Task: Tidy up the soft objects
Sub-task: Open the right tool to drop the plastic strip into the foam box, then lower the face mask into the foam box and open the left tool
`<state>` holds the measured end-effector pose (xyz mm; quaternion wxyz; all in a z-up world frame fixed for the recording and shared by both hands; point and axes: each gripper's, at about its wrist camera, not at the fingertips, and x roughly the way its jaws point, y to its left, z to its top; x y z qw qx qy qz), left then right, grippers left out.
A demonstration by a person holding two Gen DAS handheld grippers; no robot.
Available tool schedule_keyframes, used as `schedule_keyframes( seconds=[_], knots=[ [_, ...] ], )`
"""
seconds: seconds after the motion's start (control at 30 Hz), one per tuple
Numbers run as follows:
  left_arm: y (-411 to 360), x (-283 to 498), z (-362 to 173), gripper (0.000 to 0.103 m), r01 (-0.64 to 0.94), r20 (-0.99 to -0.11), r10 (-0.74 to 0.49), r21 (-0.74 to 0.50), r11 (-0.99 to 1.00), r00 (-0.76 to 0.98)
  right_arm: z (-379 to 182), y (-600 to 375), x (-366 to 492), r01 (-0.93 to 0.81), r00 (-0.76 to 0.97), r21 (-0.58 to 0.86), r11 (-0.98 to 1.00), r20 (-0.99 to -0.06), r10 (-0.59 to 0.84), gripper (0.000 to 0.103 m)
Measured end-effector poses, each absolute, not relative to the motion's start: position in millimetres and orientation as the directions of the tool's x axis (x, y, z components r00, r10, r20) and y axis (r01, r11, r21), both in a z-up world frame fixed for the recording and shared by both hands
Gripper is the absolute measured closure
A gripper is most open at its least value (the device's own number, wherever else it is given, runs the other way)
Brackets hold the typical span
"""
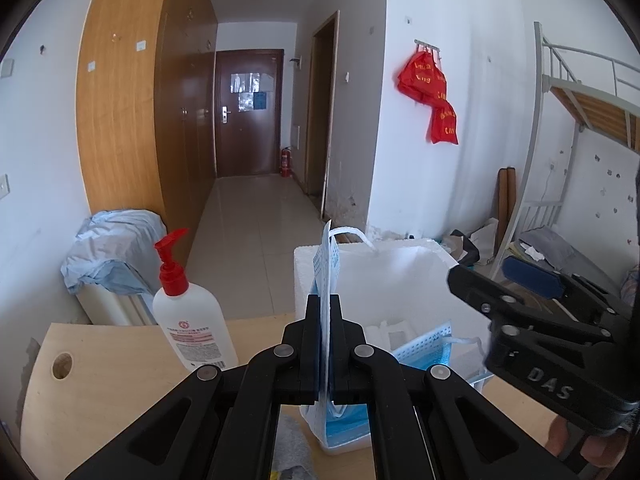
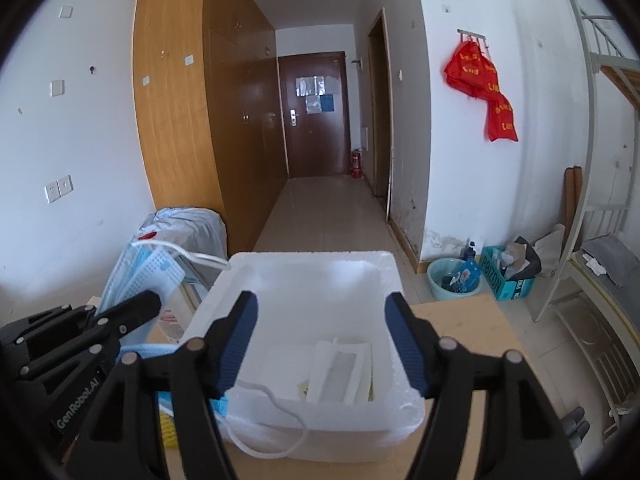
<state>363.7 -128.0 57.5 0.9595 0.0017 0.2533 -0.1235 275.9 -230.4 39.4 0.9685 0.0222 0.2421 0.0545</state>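
Observation:
My left gripper (image 1: 325, 304) is shut on a blue face mask (image 1: 327, 264) and holds it upright, left of a white foam box (image 1: 400, 264). The same mask shows in the right wrist view (image 2: 140, 276), held above the box's left side. Another blue mask (image 1: 424, 350) lies over the box's near rim. My right gripper (image 2: 322, 328) is open and empty, its blue pads (image 2: 240, 340) spread over the foam box (image 2: 312, 264). A white mask (image 2: 340, 372) lies flat inside the box, and a white ear loop (image 2: 276, 432) hangs over its front wall.
A white pump bottle with a red top (image 1: 188, 316) stands on the wooden table (image 1: 120, 360) left of the box. A grey cloth (image 1: 294, 446) lies under my left gripper. A bunk bed (image 1: 576, 128) stands to the right, a covered radiator (image 1: 112, 256) to the left.

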Motion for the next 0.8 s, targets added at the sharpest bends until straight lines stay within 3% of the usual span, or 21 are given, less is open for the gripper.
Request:
schedule_keyframes(
  seconds=[0.17, 0.4, 0.8],
  knots=[
    [-130.9, 362.6, 56.9, 0.101, 0.258, -0.485, -0.255, -0.062, 0.964, 0.836, 47.2, -240.9, 253.9, -0.072, 0.891, 0.074, 0.995, -0.444, 0.098, 0.033],
    [-141.0, 358.8, 56.3, 0.101, 0.282, -0.483, -0.272, -0.054, 0.958, 0.832, 50.9, -255.8, 228.1, -0.049, 0.910, 0.099, 0.994, -0.406, 0.086, 0.024],
    [-159.5, 367.5, 67.2, 0.101, 0.311, -0.450, -0.304, -0.062, 0.948, 0.839, 46.5, -282.0, 206.2, -0.029, 0.928, 0.183, 0.983, -0.360, 0.095, 0.023]
  ],
)
